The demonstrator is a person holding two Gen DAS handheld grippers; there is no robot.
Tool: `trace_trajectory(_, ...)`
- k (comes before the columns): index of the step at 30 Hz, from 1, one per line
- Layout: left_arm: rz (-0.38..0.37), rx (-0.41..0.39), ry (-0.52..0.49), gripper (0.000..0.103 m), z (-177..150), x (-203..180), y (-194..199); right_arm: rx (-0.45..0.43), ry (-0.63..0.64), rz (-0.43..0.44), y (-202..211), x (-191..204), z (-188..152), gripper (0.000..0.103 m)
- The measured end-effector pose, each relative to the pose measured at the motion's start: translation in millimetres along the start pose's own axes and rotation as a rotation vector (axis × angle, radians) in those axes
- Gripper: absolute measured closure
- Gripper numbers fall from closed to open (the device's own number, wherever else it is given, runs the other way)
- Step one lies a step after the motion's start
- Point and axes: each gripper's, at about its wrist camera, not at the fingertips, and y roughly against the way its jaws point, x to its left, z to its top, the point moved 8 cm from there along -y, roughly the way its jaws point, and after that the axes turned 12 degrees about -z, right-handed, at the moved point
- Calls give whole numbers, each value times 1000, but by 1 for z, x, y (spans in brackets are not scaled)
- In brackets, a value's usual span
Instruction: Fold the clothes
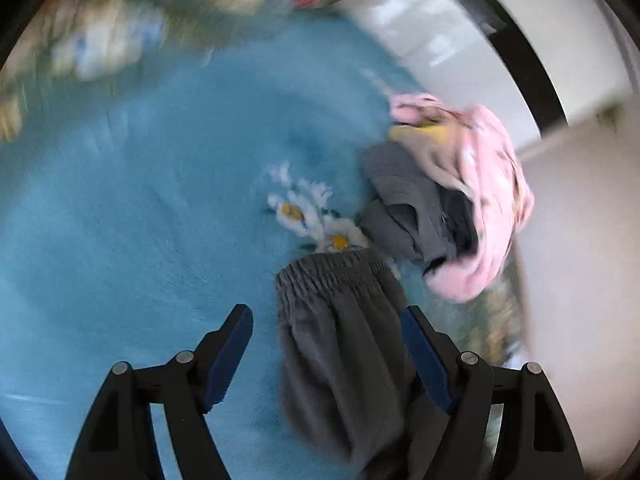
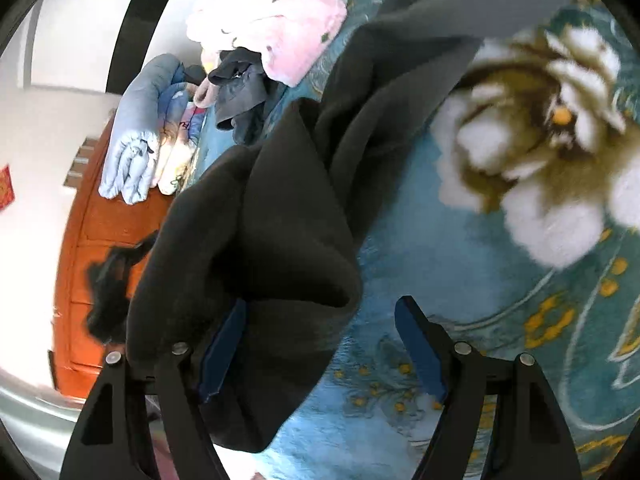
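Much of the left wrist view is motion-blurred; the far objects cannot be made out. The left gripper [image 1: 326, 344] stands with fingers spread wide, grey trousers [image 1: 344, 352] lying between them on the blue blanket [image 1: 140, 200], against the right finger. Right wrist view: the right gripper [image 2: 320, 338], also spread apart, has the dark garment [image 2: 260, 248] draped over its left finger, its lower edge cut off
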Motion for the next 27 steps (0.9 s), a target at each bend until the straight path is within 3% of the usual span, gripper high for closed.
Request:
trace_trajectory(1,-4,13,30,23,-1,5,-8,11,-8,16,-2,3,-1,44)
trace_trajectory(2,-7,25,55,23,-3,9,-15,21,-2,27,-2,6,-2,74)
trace_trajectory(5,-16,60,130,23,-9,21,-36,21,58,-3,11,9,3,91)
trace_trajectory(7,-78,65,157,23,-13,14,-46,21,97,-22,20,11,6,92)
trace_trajectory(11,-34,74,121,26,-19,4,-57,-4,177,-86,48,9,19,94)
trace_trajectory(14,2,42,118,42,-19,3,-57,-85,255,-196,78,5,44,95)
trace_trajectory(15,16,35,111,57,-19,3,-55,-112,283,-235,86,6,51,95)
trace_trajectory(18,-40,36,81,67,-14,-10,-46,-193,368,-351,110,6,73,95)
trace_trajectory(21,-115,29,36,70,-7,-36,-35,-275,453,-466,136,8,96,95)
trace_trajectory(24,-212,-28,-41,70,14,-80,-10,-357,537,-582,164,10,119,95)
trace_trajectory(27,-326,-149,-144,70,42,-123,42,-470,640,-662,187,32,136,95)
